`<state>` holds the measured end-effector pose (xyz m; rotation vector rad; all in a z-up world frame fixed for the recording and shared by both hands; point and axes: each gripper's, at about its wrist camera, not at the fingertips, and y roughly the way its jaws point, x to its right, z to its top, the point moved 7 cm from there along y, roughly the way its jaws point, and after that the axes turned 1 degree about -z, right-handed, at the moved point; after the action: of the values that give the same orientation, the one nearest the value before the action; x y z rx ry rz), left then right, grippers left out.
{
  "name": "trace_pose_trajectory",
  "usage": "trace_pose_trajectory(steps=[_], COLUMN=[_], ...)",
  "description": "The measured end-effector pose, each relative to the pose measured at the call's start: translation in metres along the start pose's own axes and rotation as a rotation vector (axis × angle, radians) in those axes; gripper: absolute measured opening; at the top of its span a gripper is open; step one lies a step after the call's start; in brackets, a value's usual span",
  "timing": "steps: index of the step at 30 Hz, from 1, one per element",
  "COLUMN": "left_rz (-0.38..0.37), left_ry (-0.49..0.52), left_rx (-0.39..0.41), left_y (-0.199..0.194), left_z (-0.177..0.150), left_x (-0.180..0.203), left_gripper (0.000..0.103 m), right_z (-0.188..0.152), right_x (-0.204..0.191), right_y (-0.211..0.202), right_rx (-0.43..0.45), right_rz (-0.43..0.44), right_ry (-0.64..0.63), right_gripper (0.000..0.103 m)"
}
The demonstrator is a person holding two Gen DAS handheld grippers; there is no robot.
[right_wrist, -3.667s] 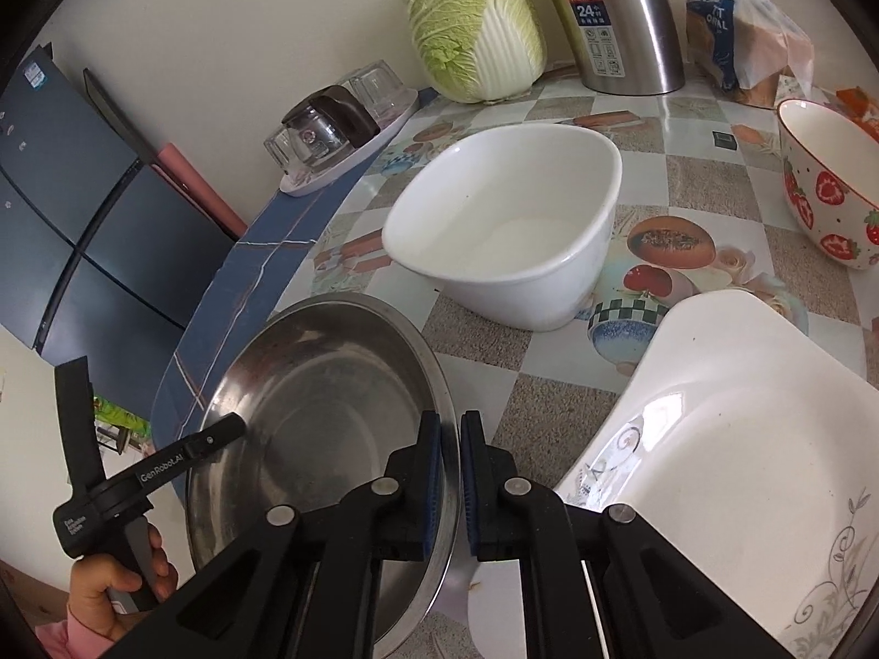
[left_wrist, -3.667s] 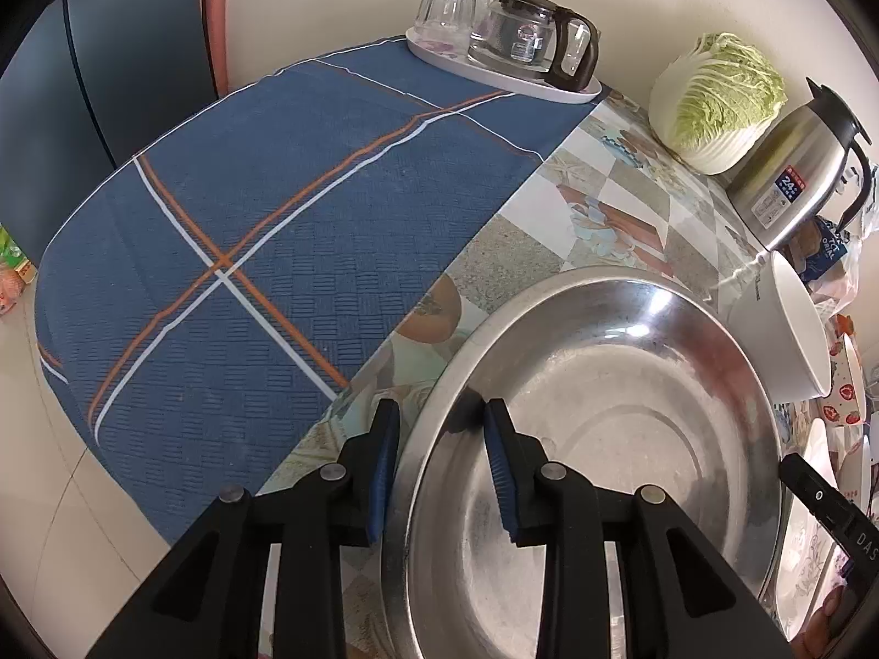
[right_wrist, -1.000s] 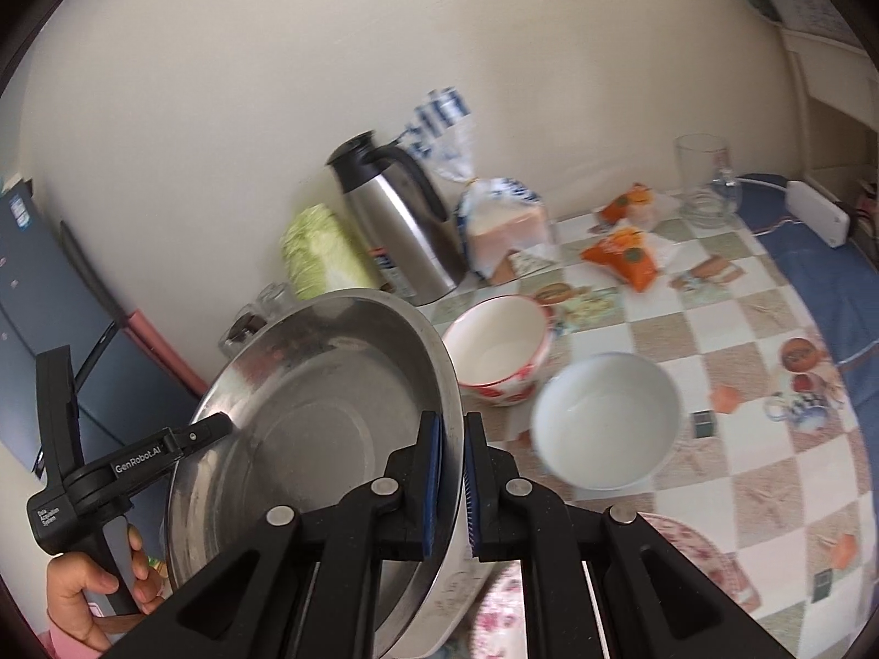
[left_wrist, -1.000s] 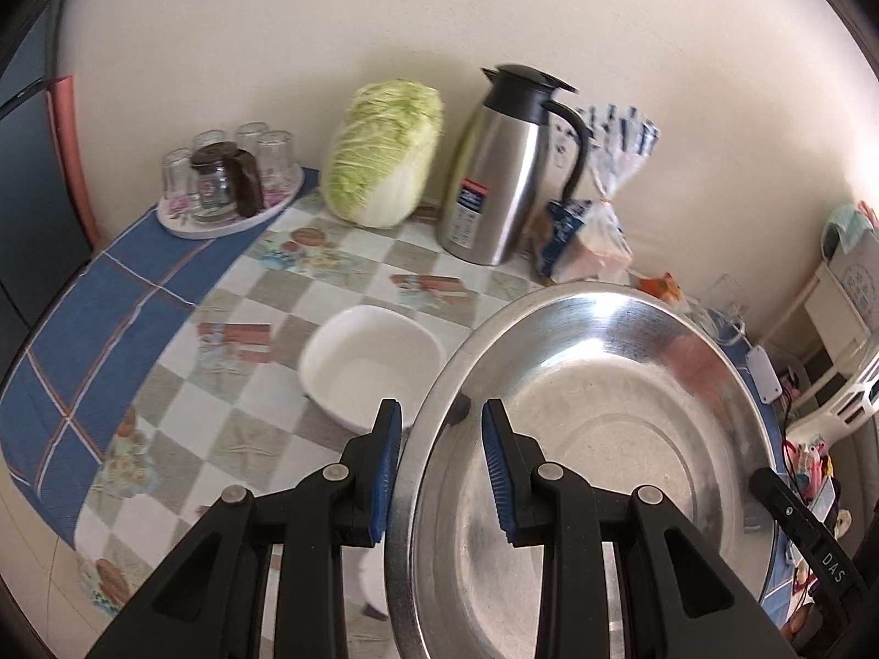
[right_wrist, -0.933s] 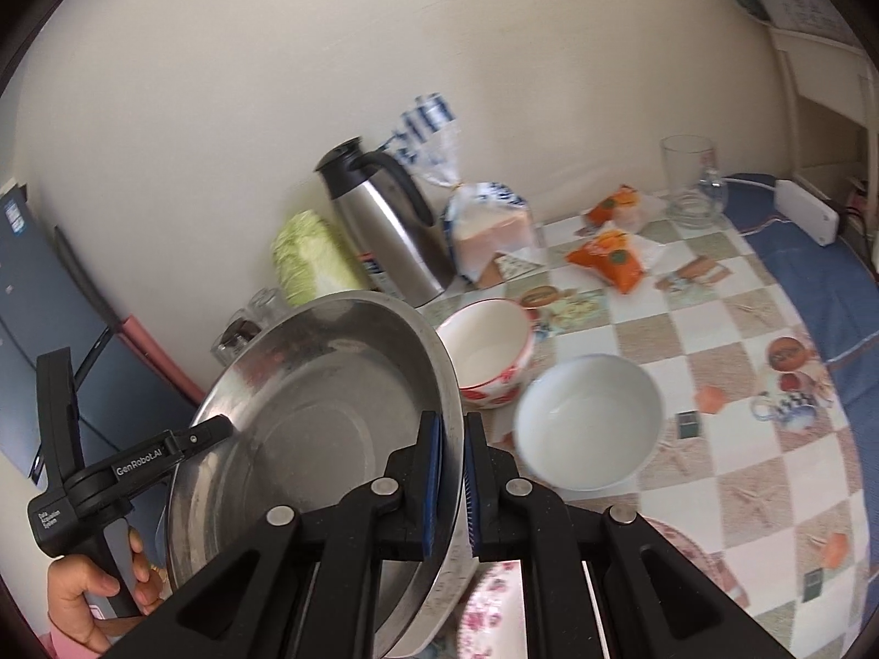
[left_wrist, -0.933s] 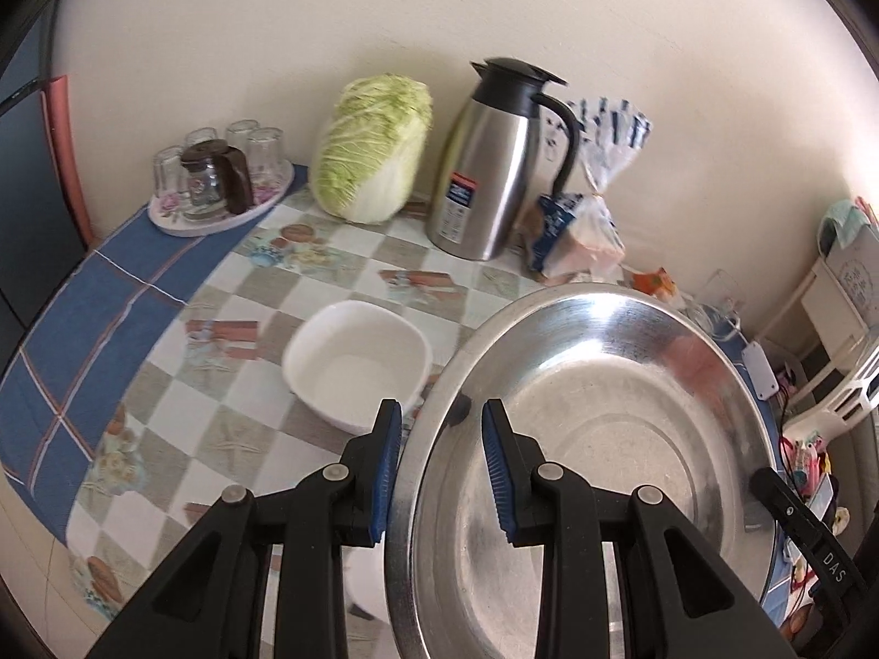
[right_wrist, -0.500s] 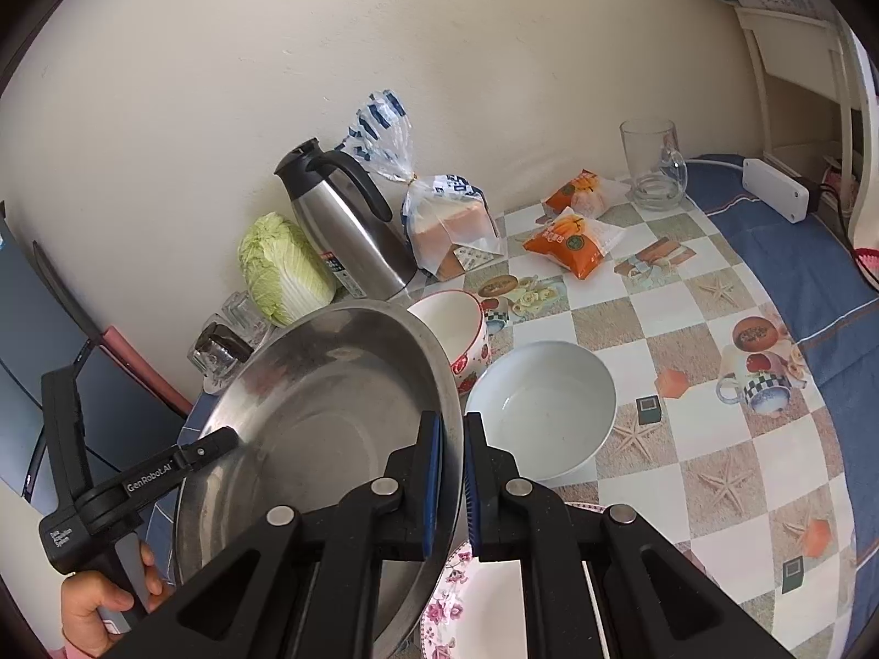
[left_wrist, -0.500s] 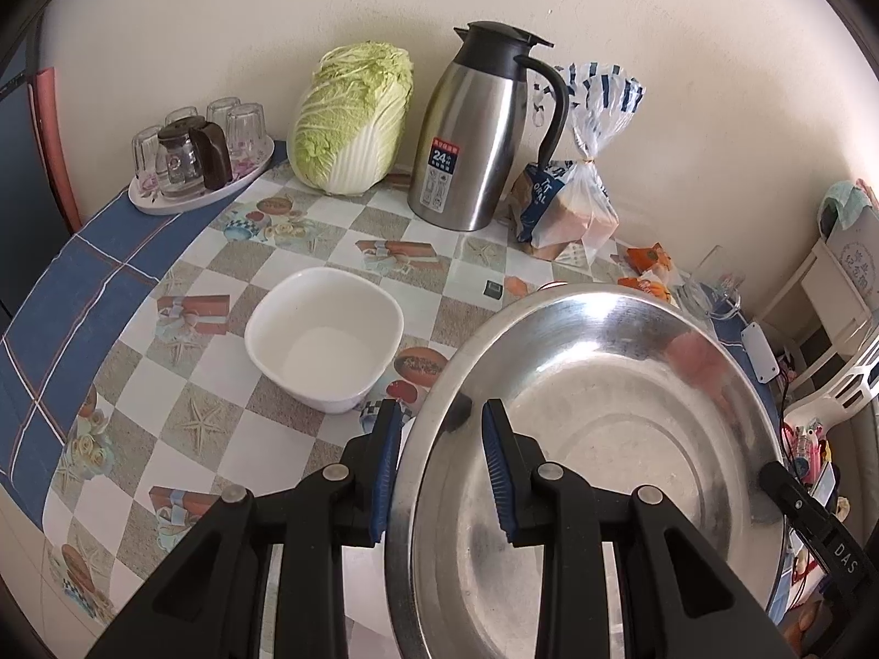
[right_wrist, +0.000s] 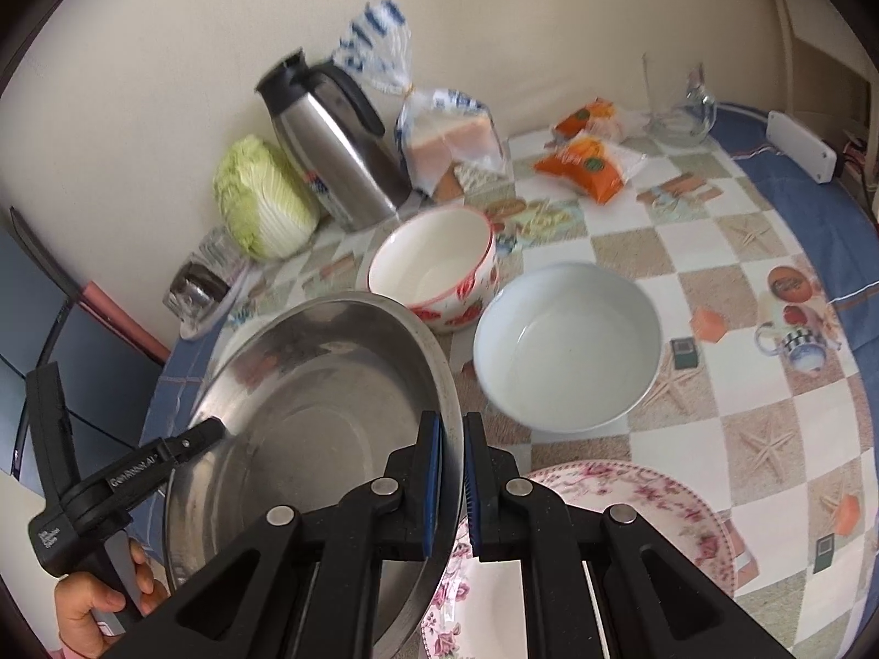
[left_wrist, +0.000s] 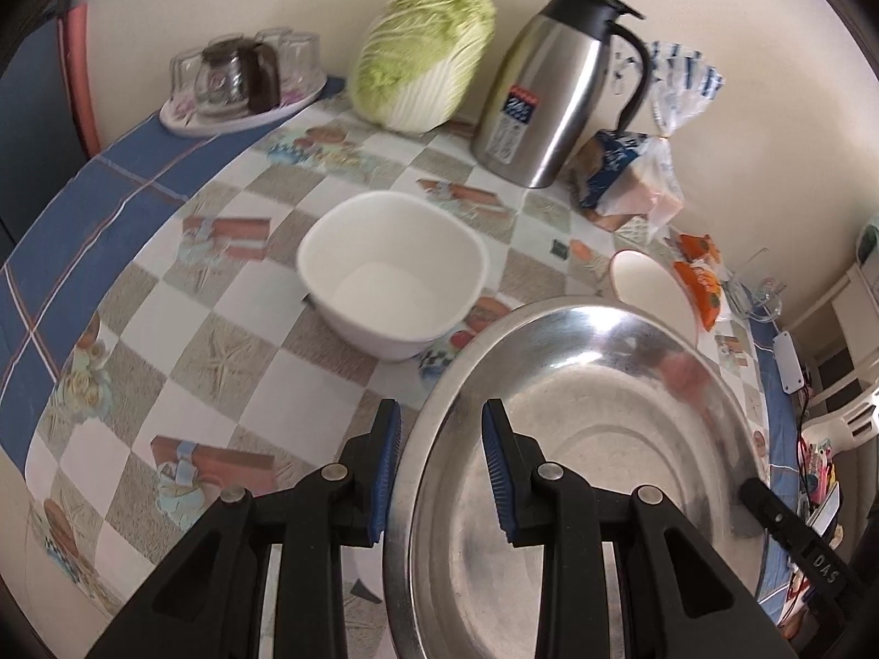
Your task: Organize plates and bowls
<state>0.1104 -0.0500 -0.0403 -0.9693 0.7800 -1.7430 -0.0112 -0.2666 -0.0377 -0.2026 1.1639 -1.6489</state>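
Note:
Both grippers hold a large steel basin (left_wrist: 593, 439) by opposite rims, above the table; it also shows in the right wrist view (right_wrist: 307, 412). My left gripper (left_wrist: 439, 467) straddles its rim, jaws fairly wide. My right gripper (right_wrist: 451, 483) is shut on the far rim. Below stand a white square bowl (left_wrist: 393, 285), a strawberry-patterned bowl (right_wrist: 434, 269), a pale round bowl (right_wrist: 568, 346) and a floral plate (right_wrist: 621, 500).
Along the wall stand a cabbage (left_wrist: 423, 49), a steel thermos (left_wrist: 555, 88), a bag of bread (left_wrist: 632, 181), a tray of glasses (left_wrist: 241, 82), orange snack packs (right_wrist: 590, 162) and a glass mug (right_wrist: 678, 104). A white power strip (right_wrist: 799, 145) lies at the right edge.
The basin has been lifted off the table's left side and carried right and lower toward the bowls. Both grips on it are unchanged.

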Motion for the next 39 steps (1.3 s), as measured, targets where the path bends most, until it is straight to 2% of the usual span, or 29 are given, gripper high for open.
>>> trace_pose_trajectory(steps=[4,20,39], left_rz=[0.013,0.009,0.030], left_ry=[-0.009,-0.050,-0.058], left_rx=[-0.016,-0.064,-0.106], left_y=[0.003,0.022,0.039], left_z=[-0.002,-0.008,-0.013], left_x=[-0.008,-0.025,-0.033], left_gripper=[0.031,0.031,0.031], right_z=[-0.007,-0.016,-0.020], right_x=[-0.005,-0.005,-0.003], right_y=[0.013,0.037,0.048], right_rx=[-0.040,-0.111,-0.137], right_rz=[-0.014,-0.035,-0.046], right_ry=[-0.016,-0.022,-0.020], right_gripper=[0.010,0.012,0.012])
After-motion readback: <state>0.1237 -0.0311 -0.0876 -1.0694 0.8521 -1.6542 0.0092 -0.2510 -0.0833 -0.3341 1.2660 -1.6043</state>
